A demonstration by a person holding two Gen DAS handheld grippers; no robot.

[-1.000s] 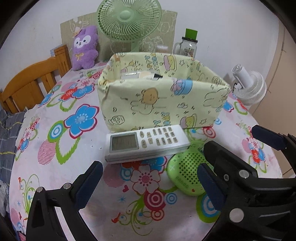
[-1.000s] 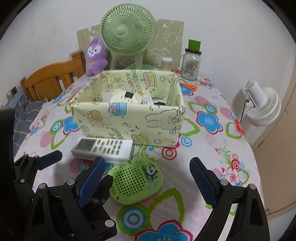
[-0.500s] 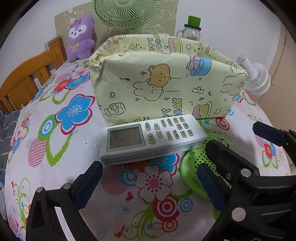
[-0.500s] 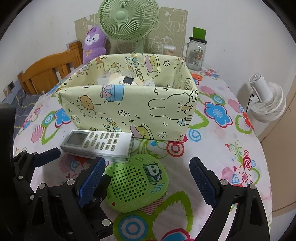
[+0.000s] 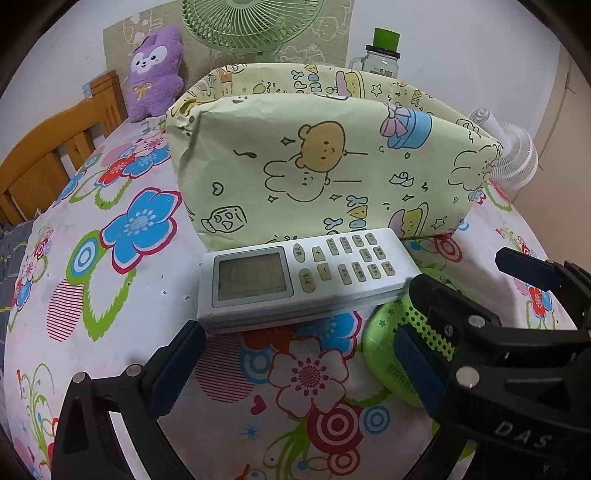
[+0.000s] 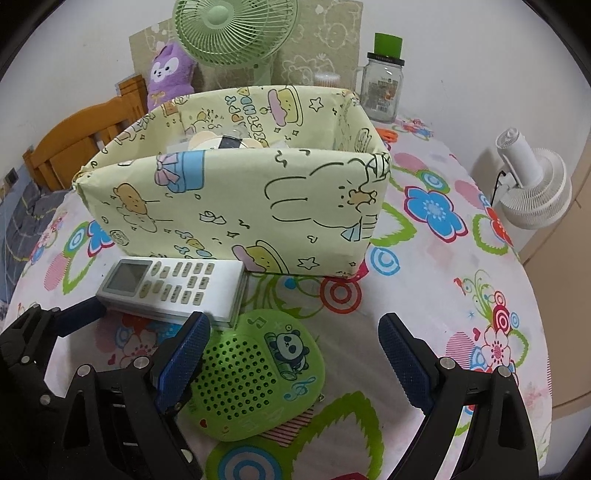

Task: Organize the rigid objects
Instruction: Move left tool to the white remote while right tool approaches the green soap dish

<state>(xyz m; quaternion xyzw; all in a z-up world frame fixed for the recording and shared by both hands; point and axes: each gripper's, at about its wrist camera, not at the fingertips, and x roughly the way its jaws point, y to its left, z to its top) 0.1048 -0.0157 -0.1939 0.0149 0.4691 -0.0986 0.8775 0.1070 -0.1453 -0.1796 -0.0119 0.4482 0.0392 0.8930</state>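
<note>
The left gripper (image 5: 295,365) hangs over the flowered tablecloth (image 5: 110,295) with its jaws spread and nothing between them. The right gripper (image 6: 291,354) is spread too, its jaws either side of the green speaker (image 6: 255,376), which lies flat on the cloth; its left pad seems to overlap the speaker's edge, though contact is unclear. Just beyond, the white remote (image 5: 303,277) lies face up, one end beside the speaker and its long side near the box (image 6: 236,210). The box holds a few items, mostly hidden by its front wall. Behind it stand a green fan (image 6: 236,29), a purple plush (image 5: 157,74) and a jar (image 6: 382,88).
</note>
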